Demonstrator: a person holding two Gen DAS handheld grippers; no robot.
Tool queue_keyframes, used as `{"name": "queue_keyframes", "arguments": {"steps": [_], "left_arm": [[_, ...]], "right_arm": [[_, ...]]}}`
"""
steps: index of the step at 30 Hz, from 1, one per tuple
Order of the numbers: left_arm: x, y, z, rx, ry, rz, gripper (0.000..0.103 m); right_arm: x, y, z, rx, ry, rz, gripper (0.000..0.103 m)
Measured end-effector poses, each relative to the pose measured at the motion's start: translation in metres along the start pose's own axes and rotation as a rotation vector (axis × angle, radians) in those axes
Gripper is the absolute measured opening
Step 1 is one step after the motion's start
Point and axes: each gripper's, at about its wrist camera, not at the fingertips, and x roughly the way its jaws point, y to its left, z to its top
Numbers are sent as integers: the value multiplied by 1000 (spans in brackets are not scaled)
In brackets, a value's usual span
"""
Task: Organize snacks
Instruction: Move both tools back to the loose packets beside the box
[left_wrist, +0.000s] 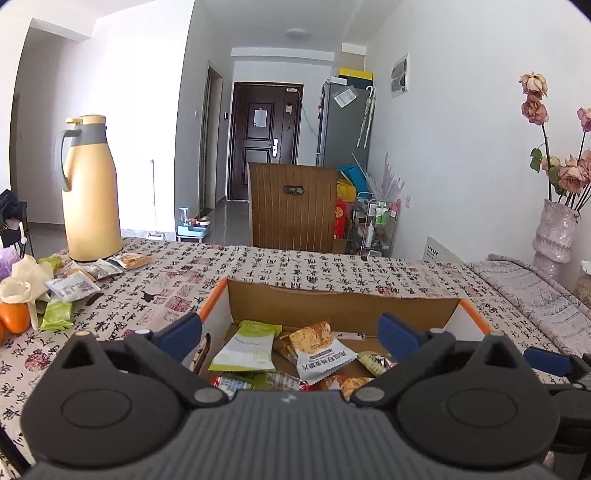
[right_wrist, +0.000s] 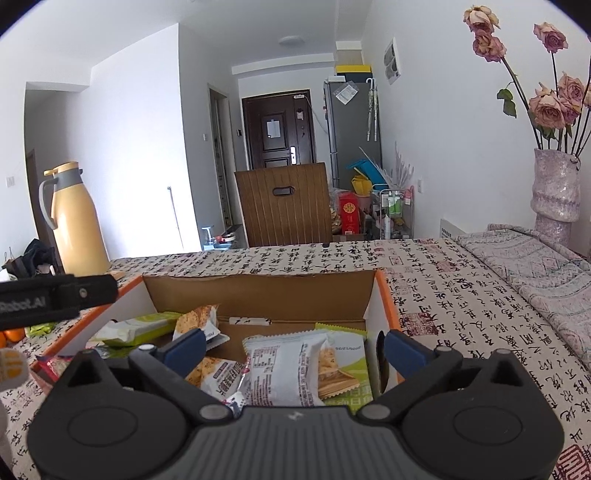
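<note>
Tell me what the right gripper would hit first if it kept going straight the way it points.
Probably the white snack packet lying in the cardboard box: the right gripper is open, aimed slightly downward over it. Depth is hard to judge; a shallower line would reach the box's back wall instead.

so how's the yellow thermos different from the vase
The thermos is smooth and yellow with a grey collar and handle; the vase is rough, mottled pinkish-white, with no handle. The thermos is capped, while the vase is open and holds dried roses. The thermos stands far left, the vase far right. Both stand upright.
</note>
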Motion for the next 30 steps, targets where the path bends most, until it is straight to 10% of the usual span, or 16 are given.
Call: {"name": "queue_keyframes", "arguments": {"steps": [30], "left_arm": [[-112, 20, -36, 17, 41, -3, 103]], "right_arm": [[-116, 24, -45, -62, 64, 30, 103]]}}
